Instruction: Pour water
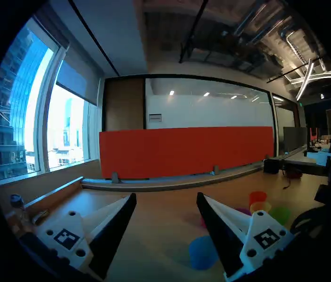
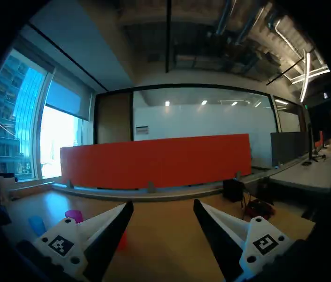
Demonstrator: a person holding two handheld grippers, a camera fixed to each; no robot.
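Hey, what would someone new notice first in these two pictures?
The long orange-red partition panel across the back of the wooden desk grabs the eye first. Next come the bright windows on the left and the cluster of coloured plastic cups on the desk, to the right of the open left gripper.

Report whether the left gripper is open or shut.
Open. The left gripper has its fingers wide apart, with bare table showing between them and nothing held.
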